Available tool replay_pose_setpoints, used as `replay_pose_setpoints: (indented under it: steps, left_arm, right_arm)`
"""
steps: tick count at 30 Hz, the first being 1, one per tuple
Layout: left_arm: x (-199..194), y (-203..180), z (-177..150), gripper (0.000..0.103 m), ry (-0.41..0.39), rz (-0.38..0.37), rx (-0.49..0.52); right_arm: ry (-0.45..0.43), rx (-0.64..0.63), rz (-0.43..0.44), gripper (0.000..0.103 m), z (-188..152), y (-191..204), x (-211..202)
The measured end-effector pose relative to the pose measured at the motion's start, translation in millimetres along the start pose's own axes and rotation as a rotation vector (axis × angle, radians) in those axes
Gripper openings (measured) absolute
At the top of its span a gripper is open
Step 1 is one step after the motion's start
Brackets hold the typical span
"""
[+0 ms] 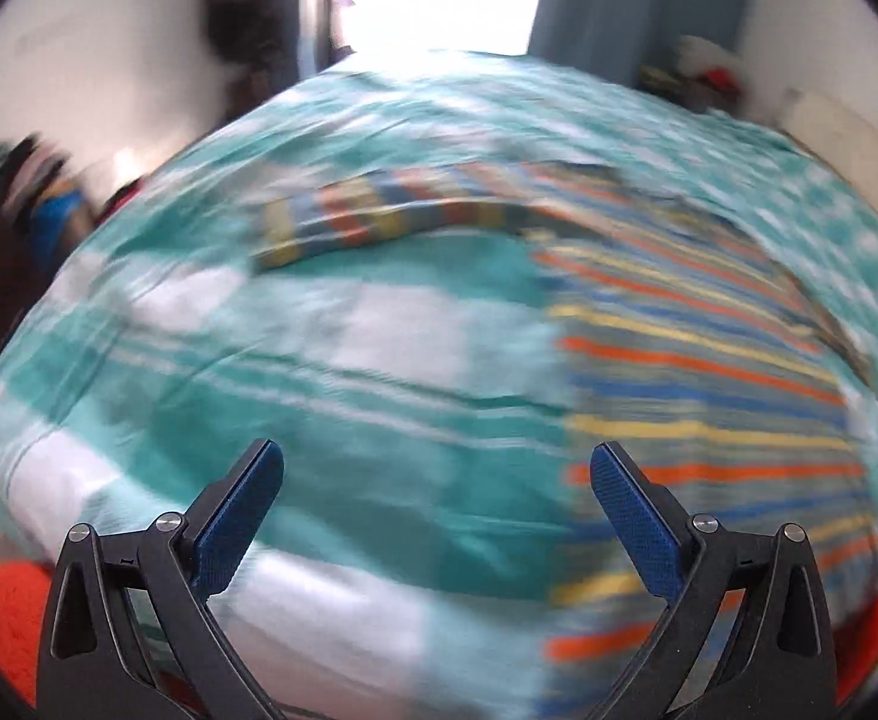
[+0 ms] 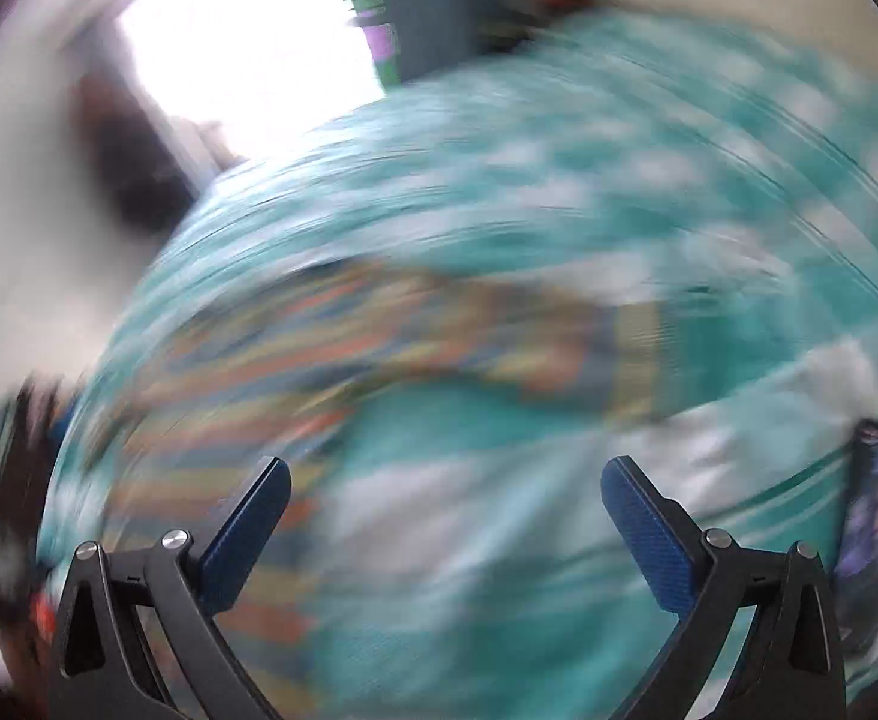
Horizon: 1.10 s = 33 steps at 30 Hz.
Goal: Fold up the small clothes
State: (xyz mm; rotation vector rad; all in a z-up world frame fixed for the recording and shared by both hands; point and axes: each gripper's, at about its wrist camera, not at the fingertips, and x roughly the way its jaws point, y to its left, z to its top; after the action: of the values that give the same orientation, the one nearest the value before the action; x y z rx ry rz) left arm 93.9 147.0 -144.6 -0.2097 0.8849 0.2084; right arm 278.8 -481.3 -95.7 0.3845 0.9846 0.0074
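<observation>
The left claw (image 1: pixel 437 468) stands wide apart with nothing between its blue pads, hanging above the bed (image 1: pixel 379 480). The right claw (image 2: pixel 445 483) is spread just as wide and is also empty, over the same teal-and-white bedcover. Both views are smeared by motion, so fine detail is lost.

Out past the left claw, the striped shirt (image 1: pixel 709 372) lies flat on the bed, its body to the right and one sleeve (image 1: pixel 379 222) stretched away to the left. In the right view the shirt (image 2: pixel 331 348) shows as a blurred band of orange, yellow and blue ahead of the claw. A printed card (image 2: pixel 877 516) lies at the bed's right edge.

This looks like an early fold step, between grips: neither claw has cloth. Next, a claw probably needs to come down on the sleeve's end or a hem edge, pinch one layer cleanly, and carry it across the body.
</observation>
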Motion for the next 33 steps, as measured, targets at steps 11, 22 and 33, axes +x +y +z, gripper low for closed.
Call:
replay_pose_setpoints:
  steps: [11, 22, 33]
  left_arm:
    - [32.1, 24.9, -14.6, 0.102, 0.113, 0.075, -0.109]
    - [35.0, 19.3, -15.1, 0.102, 0.107, 0.043, -0.087]
    - [31.9, 29.6, -14.5, 0.102, 0.106, 0.013, -0.131]
  right_arm:
    - [0.185, 0.241, 0.025, 0.053, 35.5, -63.1, 104.0]
    - [-0.006, 0.051, 0.220, 0.005, 87.3, 54.7, 41.9]
    - [0.204, -0.367, 0.521, 0.041, 60.6, 375.8, 109.7]
